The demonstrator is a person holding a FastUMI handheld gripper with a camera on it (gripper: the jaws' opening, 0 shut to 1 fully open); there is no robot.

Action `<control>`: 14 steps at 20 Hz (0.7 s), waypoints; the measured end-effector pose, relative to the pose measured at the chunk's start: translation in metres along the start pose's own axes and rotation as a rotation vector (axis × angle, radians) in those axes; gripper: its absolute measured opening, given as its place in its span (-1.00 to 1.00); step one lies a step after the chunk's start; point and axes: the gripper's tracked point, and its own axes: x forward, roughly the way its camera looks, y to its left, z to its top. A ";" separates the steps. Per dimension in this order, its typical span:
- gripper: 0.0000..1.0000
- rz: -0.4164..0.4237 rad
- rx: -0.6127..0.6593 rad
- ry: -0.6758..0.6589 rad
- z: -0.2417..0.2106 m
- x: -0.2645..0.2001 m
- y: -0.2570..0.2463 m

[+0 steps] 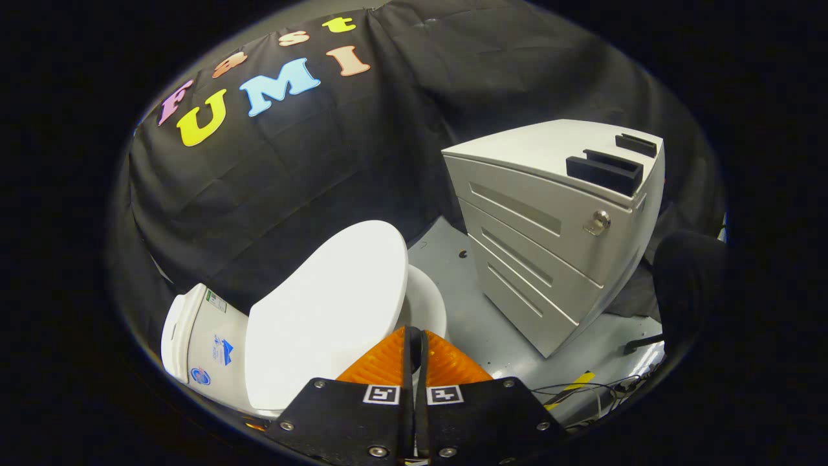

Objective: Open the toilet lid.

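Observation:
The white toilet lid (326, 317) lies just ahead of my fingers and to their left, its broad top face turned toward me. Beside its right edge a part of the white bowl (427, 304) shows. The white tank (200, 340), with stickers on it, stands behind the lid against the black cloth. My gripper (414, 333) is shut, the two fingers side by side with only a thin slit between them. Its tips sit at the lid's near right edge. Nothing shows between the fingers, and I cannot tell whether they touch the lid.
A pale drawer cabinet (550, 246) with a lock stands on the grey floor (479, 323) right of the toilet, two black blocks (605, 171) on its top. Loose cables (582, 388) lie by its near corner. A dark rounded shape (689, 278) sits further right.

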 end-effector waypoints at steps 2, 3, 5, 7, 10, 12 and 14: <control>-0.98 -0.007 -0.017 -0.010 0.007 -0.006 0.007; -0.98 -0.009 -0.028 -0.015 0.010 -0.009 0.011; -0.99 -0.011 -0.063 -0.028 0.018 -0.016 0.018; -0.98 -0.014 -0.097 -0.044 0.024 -0.024 0.027; -0.98 -0.016 -0.135 -0.068 0.035 -0.035 0.042; -0.98 -0.016 -0.162 -0.083 0.041 -0.042 0.051; -0.99 -0.024 -0.183 -0.096 0.046 -0.049 0.059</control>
